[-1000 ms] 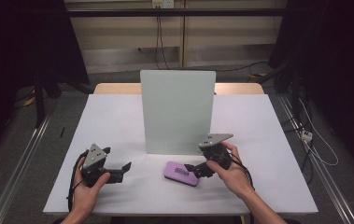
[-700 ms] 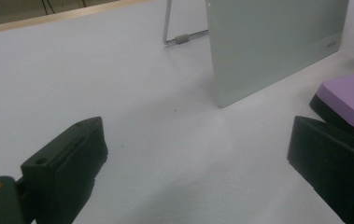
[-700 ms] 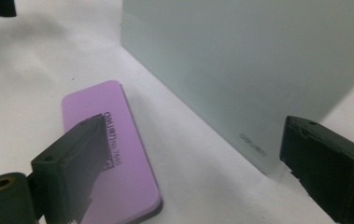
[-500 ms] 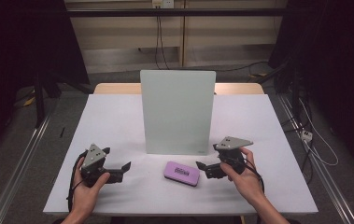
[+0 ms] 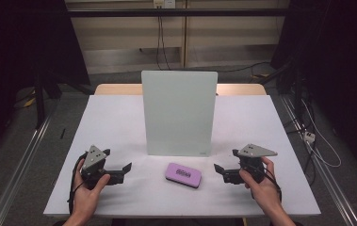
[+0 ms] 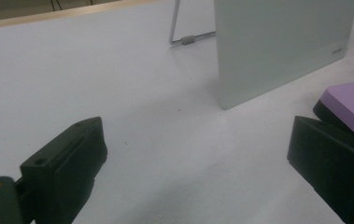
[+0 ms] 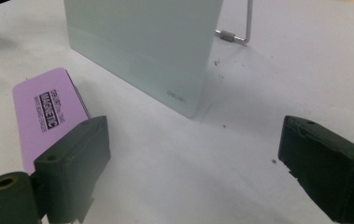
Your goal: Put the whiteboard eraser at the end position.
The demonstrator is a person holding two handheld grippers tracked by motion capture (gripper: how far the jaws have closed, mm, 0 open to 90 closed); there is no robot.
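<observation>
A pale glass board [image 5: 179, 113] stands upright on a wire stand at the middle of the white table [image 5: 115, 117]. In front of it a purple magnetic eraser [image 5: 183, 174] lies flat. My left gripper [image 5: 128, 168] rests at the front left, open and empty, pointing toward the eraser. My right gripper [image 5: 218, 169] sits at the front right, open, a short gap from the eraser's right end. In the left gripper view the gripper [image 6: 195, 135] frames bare table, with the eraser [image 6: 352, 105] at the right. In the right gripper view the gripper [image 7: 193, 135] holds nothing, and the eraser [image 7: 44, 116] lies beyond its left jaw.
The board's wire stand [image 7: 240, 32] reaches back behind the board [image 7: 142, 42]. Dark curtains hang at both sides and cables run across the floor behind the table. Bare tabletop lies to the left and right of the board.
My right gripper has slid to the right, away from the eraser's right end, with its jaws staying wide. The eraser, the board and the left gripper have stayed put.
</observation>
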